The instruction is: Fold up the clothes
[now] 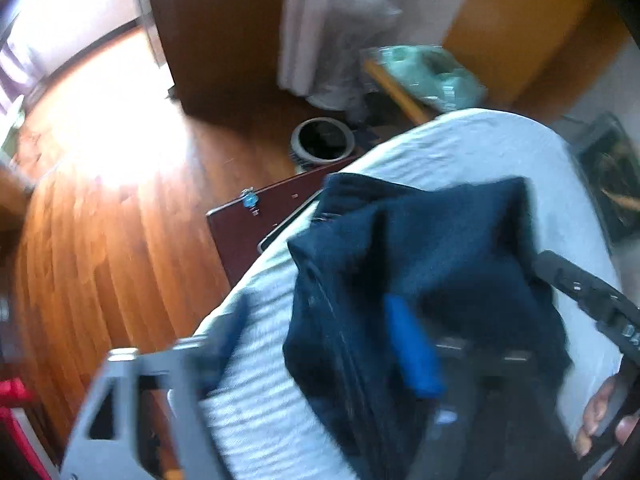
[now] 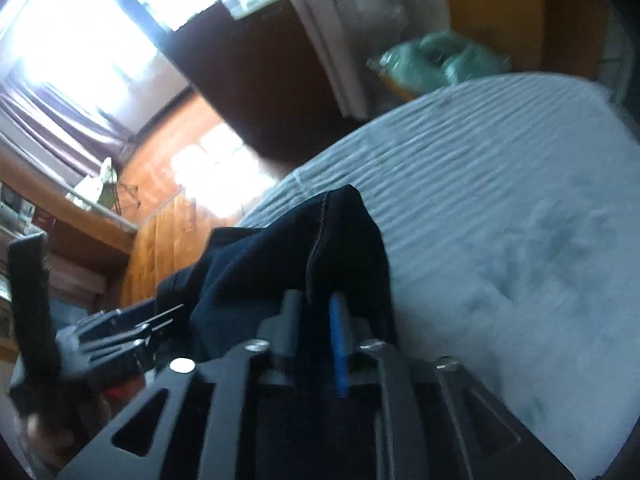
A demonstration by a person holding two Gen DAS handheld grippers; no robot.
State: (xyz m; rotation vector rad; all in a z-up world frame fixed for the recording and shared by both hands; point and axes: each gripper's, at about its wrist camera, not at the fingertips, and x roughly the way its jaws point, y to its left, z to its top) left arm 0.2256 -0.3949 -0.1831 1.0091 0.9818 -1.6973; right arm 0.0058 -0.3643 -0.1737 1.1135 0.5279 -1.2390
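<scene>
Right gripper (image 2: 318,312) was pinched on a seamed edge of the dark navy garment (image 2: 280,256), which hung bunched above the striped bed (image 2: 480,200). From there the cloth trailed off toward my left gripper (image 1: 320,344); its fingers stood apart, one blue pad (image 1: 412,348) lying against the garment, and I could not tell whether it gripped anything. I judged the garment's long axis ran between the two grippers, the right one having the surer hold.

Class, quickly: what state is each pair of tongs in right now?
Left tongs: appear open, dark blue garment draped over one finger; grip cannot be told.
Right tongs: closed on the dark blue garment.
</scene>
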